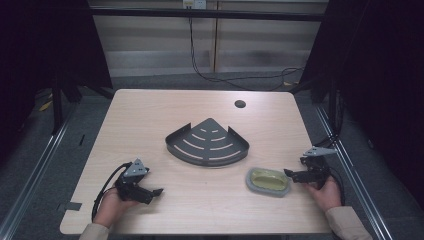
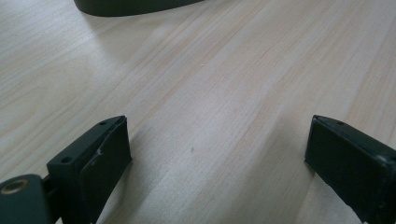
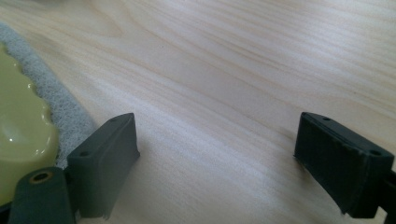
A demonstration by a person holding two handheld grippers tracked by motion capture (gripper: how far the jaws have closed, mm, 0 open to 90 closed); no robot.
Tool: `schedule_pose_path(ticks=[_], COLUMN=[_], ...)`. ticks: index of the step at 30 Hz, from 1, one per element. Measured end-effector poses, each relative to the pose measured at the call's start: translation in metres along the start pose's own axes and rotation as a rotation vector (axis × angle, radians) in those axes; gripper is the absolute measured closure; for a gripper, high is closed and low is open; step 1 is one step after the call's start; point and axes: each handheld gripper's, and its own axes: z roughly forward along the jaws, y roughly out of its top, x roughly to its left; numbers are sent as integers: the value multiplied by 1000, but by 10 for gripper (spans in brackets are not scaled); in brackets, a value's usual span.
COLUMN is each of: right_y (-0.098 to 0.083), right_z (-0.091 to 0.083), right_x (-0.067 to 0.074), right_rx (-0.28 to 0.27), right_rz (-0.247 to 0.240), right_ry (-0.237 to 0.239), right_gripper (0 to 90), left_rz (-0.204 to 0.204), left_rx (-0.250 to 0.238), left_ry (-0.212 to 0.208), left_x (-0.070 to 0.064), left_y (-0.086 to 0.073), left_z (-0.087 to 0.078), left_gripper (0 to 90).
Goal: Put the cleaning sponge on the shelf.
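The yellow-green soap dish (image 1: pixel 268 181) is seen lying flat on the table (image 1: pixel 150 115), just beside the right hand-held gripper (image 1: pixel 290 173), at its nine o'clock. Its jaws are spread wide, with nothing pinched. The left hand-held gripper (image 1: pixel 156 192) is rested near the table's front edge, jaws likewise spread over bare wood. A dark corner shelf (image 1: pixel 207 142) is placed at the dish's eleven o'clock. In the right gripper view the dish's glossy wavy rim and grey fuzzy border (image 3: pixel 56 105) are revealed close up, detail lost from above. In the left gripper view the shelf's edge (image 2: pixel 135 5) is glimpsed at twelve o'clock.
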Motion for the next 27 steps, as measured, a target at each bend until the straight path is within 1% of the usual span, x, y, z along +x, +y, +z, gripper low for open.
schedule_pose_path(ticks=[2, 5, 7, 10, 11, 13, 14, 16, 17, 18, 19, 21, 23, 24, 26, 27], right_y=[4, 7, 12, 19, 21, 24, 25, 28, 30, 32, 33, 37, 39, 43, 46, 46], right_z=[-1, -3, -7, -14, -15, -18, -19, -21, -23, -23, -25, -28, -29, -33, -35, -35], right_x=[0, 1, 0, -1, -2, -2, -2, -2, -2, -2, -1, 1, 3, 7, 10, 10], right_rx=[19, 21, 8, -2, -4, -1, 8, 16, 18, 18, 19, 23, 22, 36, 36, 36], right_rz=[7, -2, 13, 15, 8, 7, 12, 3, 10, -3, 1, -6, -10, -38, -43, -43], right_ry=[-1, -11, -7, -6, 0, 16, 25, 32, 50, 50, 59, 84, 92, 109, 126, 126], right_gripper=[152, 158, 159, 170, 175, 191, 199, 197, 203, 201, 203, 216, 216, 234, 236, 236], left_rz=[-1, 0, 0, -1, -1, 0, -1, -1, -1, -1, -1, -1, -2, -1, -2, -2], left_rx=[0, 0, 0, 0, 1, 0, 0, 0, 0, 0, 0, 0, 0, 0, 0, 0], left_ry=[-1, 0, 0, -1, -1, 0, -1, -1, -1, -1, -1, -1, -1, -1, -1, -1], left_x=[0, 0, 0, 0, 0, 0, 0, 0, 0, 0, 0, 0, 0, 0, 0, 0], left_y=[0, 0, 0, 0, 0, 0, 0, 0, 0, 0, 0, 0, 0, 0, 0, 0], left_z=[0, 0, 0, 0, 0, 0, 0, 0, 0, 0, 0, 0, 0, 0, 0, 0], left_gripper=[62, 62, 62, 62, 62, 62, 62, 62, 62, 62, 62, 62, 62, 62, 62, 62])
